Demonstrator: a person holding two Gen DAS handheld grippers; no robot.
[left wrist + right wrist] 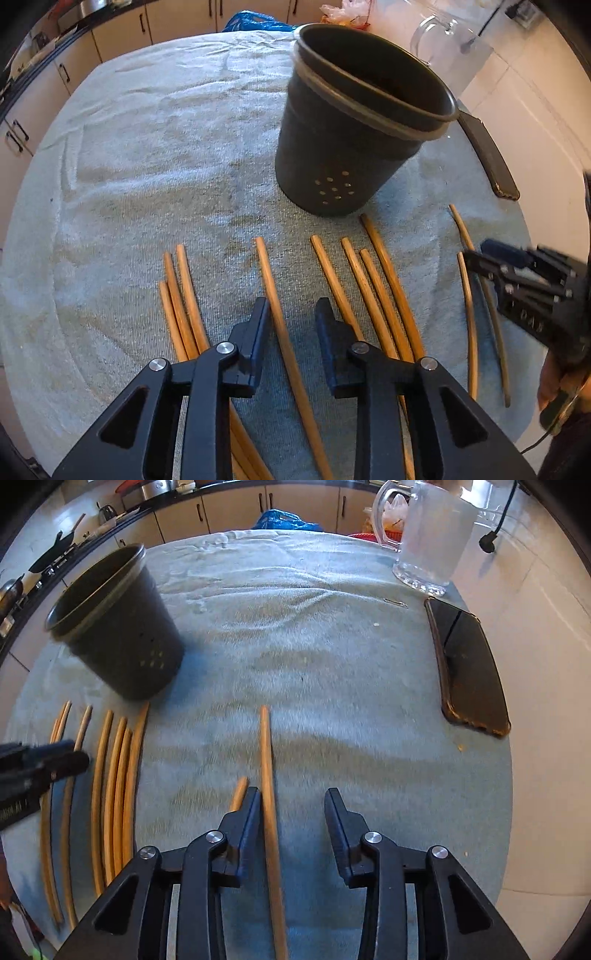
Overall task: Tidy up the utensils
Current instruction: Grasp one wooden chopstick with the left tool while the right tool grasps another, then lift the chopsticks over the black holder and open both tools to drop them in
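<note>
Several wooden chopsticks [373, 295] lie in rows on a pale blue towel [166, 147], in front of a dark perforated utensil holder [343, 147] that stands upright. My left gripper [291, 314] hangs open over them, with one chopstick [271, 288] running between its jaws close to the left finger. My right gripper [293, 797] is open too. Another chopstick [266, 753] lies between its jaws beside the left finger, and a shorter end [239, 794] shows just left of it. In the right wrist view the holder [122, 638] is at the far left.
A black phone [469, 668] lies at the towel's right edge. A clear glass mug [428, 535] stands behind it. A blue plastic bag [284, 518] sits at the far end. Each gripper shows at the edge of the other's view: left gripper [75, 755], right gripper [480, 254].
</note>
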